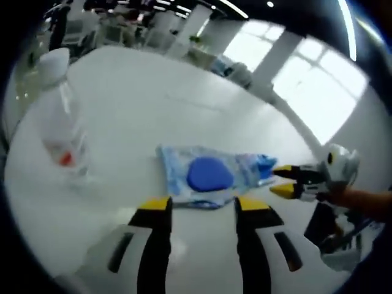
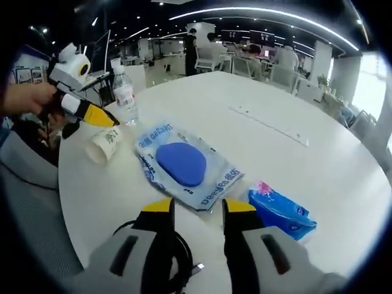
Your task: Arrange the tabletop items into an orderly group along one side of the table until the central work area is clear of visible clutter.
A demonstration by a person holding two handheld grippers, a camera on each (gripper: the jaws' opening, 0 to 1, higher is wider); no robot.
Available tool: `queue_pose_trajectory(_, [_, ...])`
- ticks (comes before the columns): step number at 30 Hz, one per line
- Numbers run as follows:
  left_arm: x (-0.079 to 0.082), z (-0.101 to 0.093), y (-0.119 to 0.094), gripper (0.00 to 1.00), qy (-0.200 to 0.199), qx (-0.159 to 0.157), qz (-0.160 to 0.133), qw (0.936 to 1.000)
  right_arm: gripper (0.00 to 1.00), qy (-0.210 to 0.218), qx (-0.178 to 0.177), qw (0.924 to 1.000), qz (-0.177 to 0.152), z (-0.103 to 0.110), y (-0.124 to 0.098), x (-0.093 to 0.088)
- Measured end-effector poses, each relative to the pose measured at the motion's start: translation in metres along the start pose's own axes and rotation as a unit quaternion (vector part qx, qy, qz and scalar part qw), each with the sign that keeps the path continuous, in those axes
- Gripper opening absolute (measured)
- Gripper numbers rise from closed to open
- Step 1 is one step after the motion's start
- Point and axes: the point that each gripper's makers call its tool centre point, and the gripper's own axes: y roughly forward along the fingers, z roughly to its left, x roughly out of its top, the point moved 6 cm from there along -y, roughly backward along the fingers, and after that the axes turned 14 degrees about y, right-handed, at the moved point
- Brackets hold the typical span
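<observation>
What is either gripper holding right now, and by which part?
Nothing. The left gripper and the right gripper both stand open just short of the blue-lidded wipes pack, with empty gaps between their jaws.

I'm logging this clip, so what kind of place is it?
Probably an open-plan office: a large white table, office chairs behind it, long ceiling light strips, and tall windows.

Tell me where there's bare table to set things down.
Bare: the broad stretch beyond the wipes pack, toward the seam line. Crowded: the near edge, with paper cup, water bottle, blue packet and black cable.
</observation>
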Motion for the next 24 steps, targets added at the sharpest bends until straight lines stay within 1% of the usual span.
queue_pose_trajectory(5, [0.003, -0.007, -0.017, 0.5, 0.042, 0.001, -0.021, 0.9989, 0.37, -0.016, -0.004, 0.9998, 0.006, 0.005, -0.01, -0.004])
queue_pose_trajectory(11, [0.007, -0.016, -0.04, 0.54, 0.093, 0.001, -0.044, 0.9947, 0.38, -0.036, -0.025, 0.999, 0.007, 0.007, -0.022, -0.01])
queue_pose_trajectory(14, [0.007, -0.021, -0.053, 0.57, 0.114, 0.003, -0.056, 0.9919, 0.39, -0.034, -0.033, 0.9988, 0.006, 0.008, -0.027, -0.016])
queue_pose_trajectory(19, [0.004, -0.027, -0.075, 0.62, 0.131, 0.008, -0.076, 0.9885, 0.4, -0.021, -0.048, 0.9986, 0.006, 0.007, -0.033, -0.032])
queue_pose_trajectory(21, [0.003, -0.028, -0.08, 0.63, 0.137, 0.007, -0.079, 0.9873, 0.41, -0.015, -0.054, 0.9984, 0.005, 0.006, -0.035, -0.038])
queue_pose_trajectory(23, [0.0, -0.03, -0.091, 0.65, 0.152, 0.011, -0.084, 0.9847, 0.41, -0.012, -0.058, 0.9982, 0.007, 0.005, -0.036, -0.044])
queue_pose_trajectory(24, [-0.002, -0.031, -0.094, 0.65, 0.155, 0.012, -0.083, 0.9844, 0.41, -0.011, -0.06, 0.9981, 0.008, 0.005, -0.037, -0.047])
